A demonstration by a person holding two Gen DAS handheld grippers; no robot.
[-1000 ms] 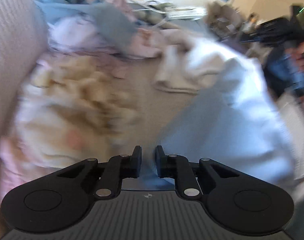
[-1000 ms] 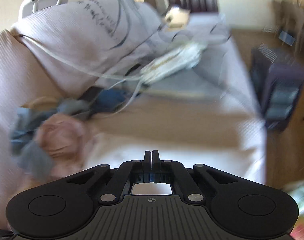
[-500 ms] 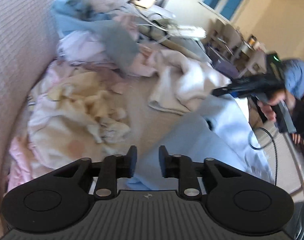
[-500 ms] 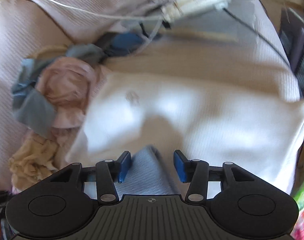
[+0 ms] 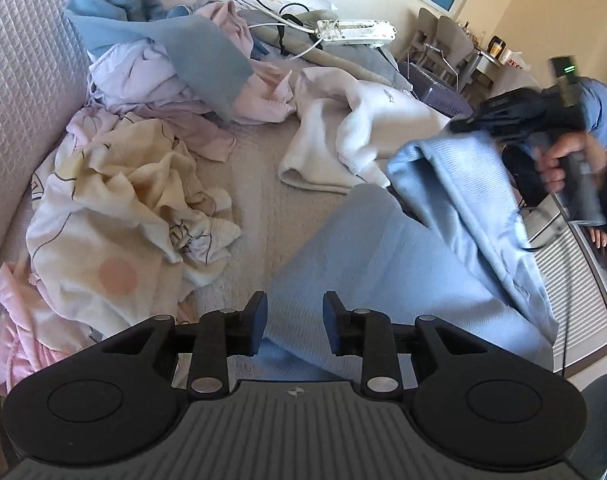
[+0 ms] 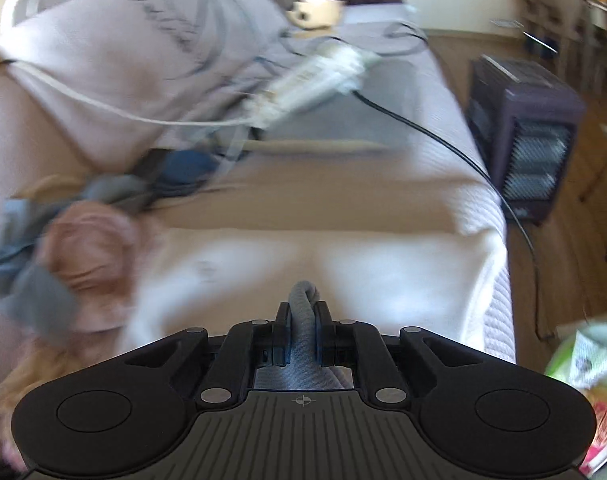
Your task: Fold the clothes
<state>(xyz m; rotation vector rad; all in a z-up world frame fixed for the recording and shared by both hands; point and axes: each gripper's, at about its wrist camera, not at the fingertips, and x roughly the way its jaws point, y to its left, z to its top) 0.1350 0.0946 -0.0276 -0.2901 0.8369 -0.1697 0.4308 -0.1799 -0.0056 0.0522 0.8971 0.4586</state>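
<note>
A light blue garment (image 5: 403, 264) lies spread on the bed, its far end lifted up. My left gripper (image 5: 294, 326) is open, its fingers either side of the garment's near edge without pinching it. My right gripper (image 5: 475, 120) shows at the right of the left wrist view, holding the garment's raised end. In the right wrist view my right gripper (image 6: 302, 330) is shut on a bunched fold of the blue garment (image 6: 303, 320).
A white garment (image 5: 343, 132) lies beyond the blue one. A cream patterned cloth (image 5: 123, 200) and a pile of pink, lilac and grey-blue clothes (image 5: 175, 60) lie left. A white power strip (image 5: 355, 32) with cables lies at the back. A dark heater (image 6: 523, 136) stands beside the bed.
My right gripper opened over the blue garment and then shut on a fold of it and lifted it. My left gripper opened wider and let go of the garment's edge.
</note>
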